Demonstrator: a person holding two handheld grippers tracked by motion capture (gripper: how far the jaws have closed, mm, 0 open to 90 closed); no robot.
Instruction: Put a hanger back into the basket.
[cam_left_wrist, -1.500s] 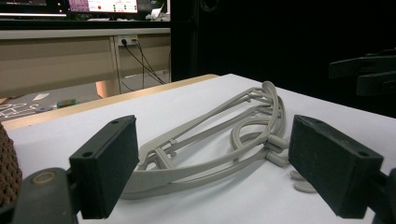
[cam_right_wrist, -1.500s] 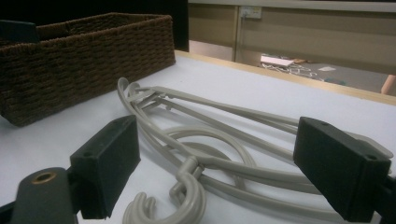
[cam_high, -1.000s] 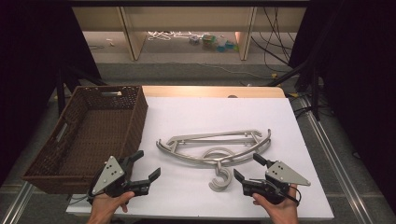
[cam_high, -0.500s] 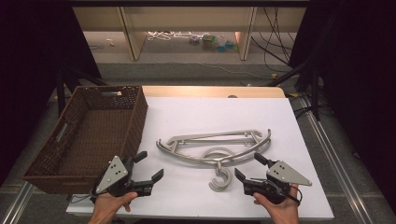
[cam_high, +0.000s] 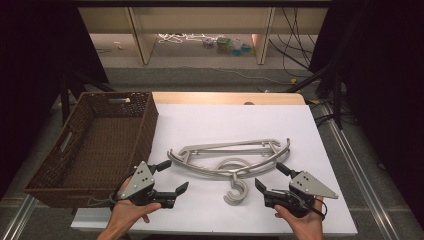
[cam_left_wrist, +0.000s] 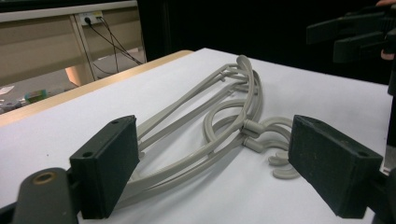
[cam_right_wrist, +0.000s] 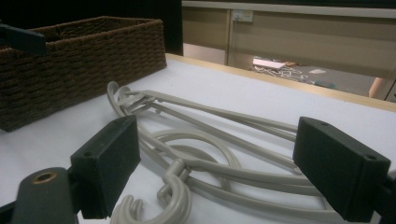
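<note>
Both jaws spread wide, the left hand-held gripper (cam_high: 171, 178) and right hand-held gripper (cam_high: 270, 176) flank the stacked grey plastic hangers (cam_high: 230, 160) lying flat on the white desk (cam_high: 310, 140), beside the brown woven basket (cam_high: 95, 145), seemingly lining up for a two-ended pickup.

Your white desk (cam_high: 260, 125) sits evenly and brightly lit from above, surroundings black; shadows stay soft, and the near tongs blur in both gripper views.
</note>
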